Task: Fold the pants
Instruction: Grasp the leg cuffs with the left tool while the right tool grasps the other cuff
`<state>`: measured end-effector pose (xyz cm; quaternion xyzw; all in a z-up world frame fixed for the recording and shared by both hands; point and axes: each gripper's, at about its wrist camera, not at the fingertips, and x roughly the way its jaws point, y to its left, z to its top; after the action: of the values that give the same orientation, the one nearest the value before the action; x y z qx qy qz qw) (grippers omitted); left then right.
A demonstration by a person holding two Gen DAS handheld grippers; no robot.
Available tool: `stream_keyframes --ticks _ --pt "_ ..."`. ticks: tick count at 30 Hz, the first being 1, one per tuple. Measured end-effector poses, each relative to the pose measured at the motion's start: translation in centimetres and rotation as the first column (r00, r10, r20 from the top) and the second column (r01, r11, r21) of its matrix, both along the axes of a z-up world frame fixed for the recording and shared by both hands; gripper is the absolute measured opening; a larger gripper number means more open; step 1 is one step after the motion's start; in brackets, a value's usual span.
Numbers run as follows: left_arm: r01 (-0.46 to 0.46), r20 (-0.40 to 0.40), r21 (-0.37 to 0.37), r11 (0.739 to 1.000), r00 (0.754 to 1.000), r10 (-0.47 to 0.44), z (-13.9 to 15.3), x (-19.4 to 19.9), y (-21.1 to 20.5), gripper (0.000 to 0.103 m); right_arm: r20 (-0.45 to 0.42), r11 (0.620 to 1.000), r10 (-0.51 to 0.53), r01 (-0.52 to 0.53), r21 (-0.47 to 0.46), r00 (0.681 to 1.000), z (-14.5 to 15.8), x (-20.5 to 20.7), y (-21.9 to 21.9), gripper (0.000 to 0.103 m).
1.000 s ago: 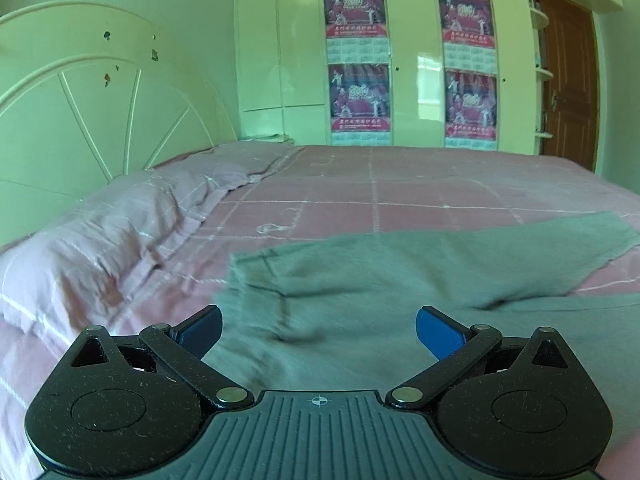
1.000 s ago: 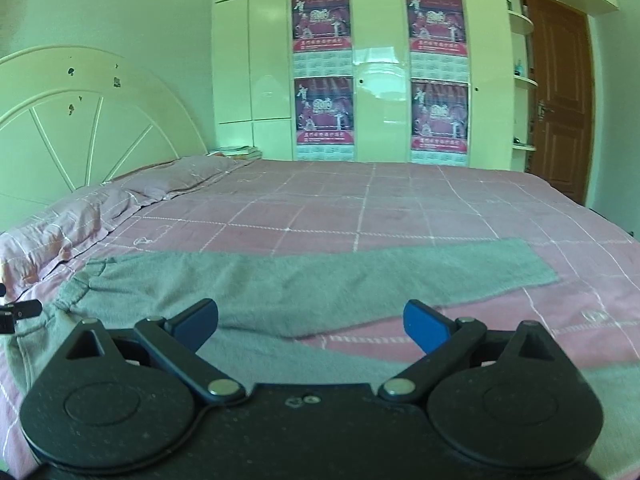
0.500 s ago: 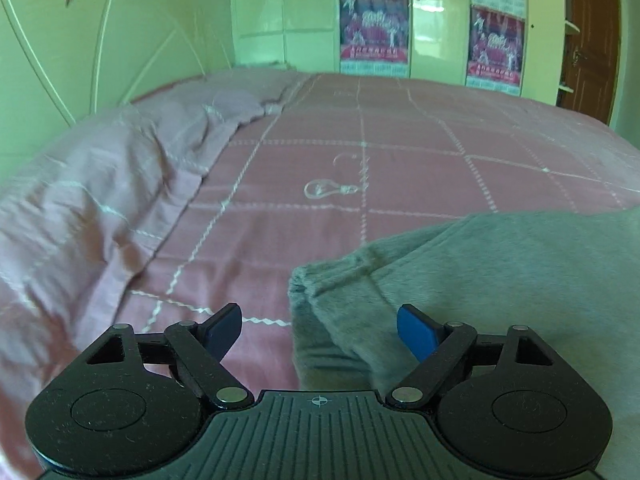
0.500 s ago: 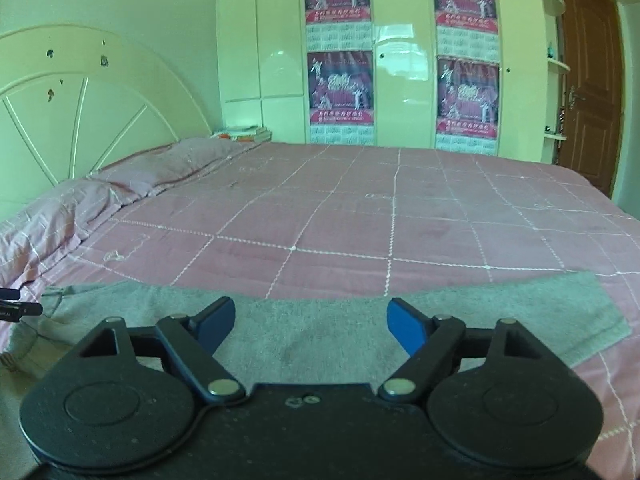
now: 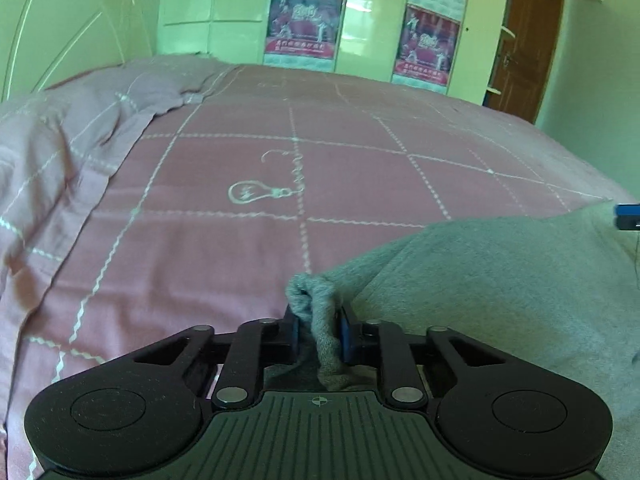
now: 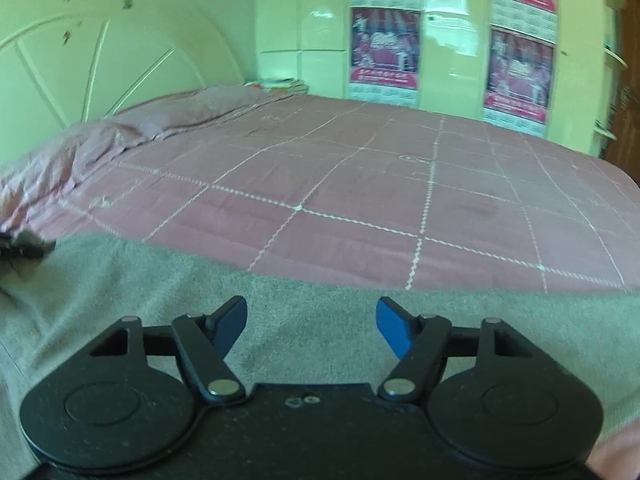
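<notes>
Grey pants (image 5: 500, 280) lie on the pink bed. My left gripper (image 5: 319, 330) is shut on a bunched corner of the pants, which sticks up between the blue pads. In the right wrist view the pants (image 6: 312, 320) spread flat under my right gripper (image 6: 311, 320), which is open and low over the cloth near its far edge. The tip of the left gripper (image 6: 20, 248) shows at the left edge there. A blue pad of the right gripper (image 5: 628, 216) shows at the right edge of the left wrist view.
The pink checked bedsheet (image 5: 280, 184) stretches ahead. Pillows (image 5: 60, 152) lie along the left by the pale headboard (image 6: 100, 60). White wardrobes with posters (image 6: 384, 48) stand behind the bed. A brown door (image 5: 528, 52) is at the far right.
My left gripper has moved onto the pants' corner and shut on it. My right gripper has dropped lower and forward over the pants and stays open.
</notes>
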<state>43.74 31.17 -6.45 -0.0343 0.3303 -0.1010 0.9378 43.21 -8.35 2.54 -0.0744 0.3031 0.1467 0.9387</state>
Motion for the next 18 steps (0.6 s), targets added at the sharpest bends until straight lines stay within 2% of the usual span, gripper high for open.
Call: stream_keyframes --ticks 3,6,9,11,14,16,18 --pt "0.004 0.030 -0.045 0.999 1.000 -0.003 0.8 -0.8 0.7 0.016 -0.072 0.992 0.087 -0.093 -0.086 0.994 -1.1 3.0 0.5 0.047" --pt "0.026 0.056 -0.065 0.998 0.998 -0.022 1.7 -1.3 1.2 0.016 -0.097 0.966 0.160 -0.176 -0.189 0.982 -1.9 5.1 1.6 0.046" --pt "0.038 0.021 -0.013 0.999 0.999 -0.038 1.3 -0.8 1.0 0.016 -0.130 0.940 0.234 -0.258 -0.223 0.964 -2.4 6.7 2.4 0.047" --pt "0.047 -0.011 0.008 0.999 0.999 -0.047 0.7 -0.2 0.8 0.016 -0.178 0.924 0.240 -0.280 -0.260 0.954 -3.1 8.0 3.1 0.047" --pt "0.036 -0.021 -0.013 0.999 0.999 -0.037 -0.2 0.3 1.2 0.019 -0.232 0.923 0.262 -0.313 -0.223 0.937 -3.6 9.1 3.0 0.043" --pt "0.036 -0.018 -0.026 0.999 0.999 -0.036 -0.7 0.4 1.3 0.020 -0.253 0.919 0.285 -0.338 -0.201 0.925 -3.6 9.2 3.3 0.019" --pt "0.035 -0.015 -0.034 0.999 0.999 -0.035 -1.0 0.4 1.4 0.020 -0.253 0.916 0.278 -0.335 -0.220 0.927 -3.4 9.0 3.9 0.003"
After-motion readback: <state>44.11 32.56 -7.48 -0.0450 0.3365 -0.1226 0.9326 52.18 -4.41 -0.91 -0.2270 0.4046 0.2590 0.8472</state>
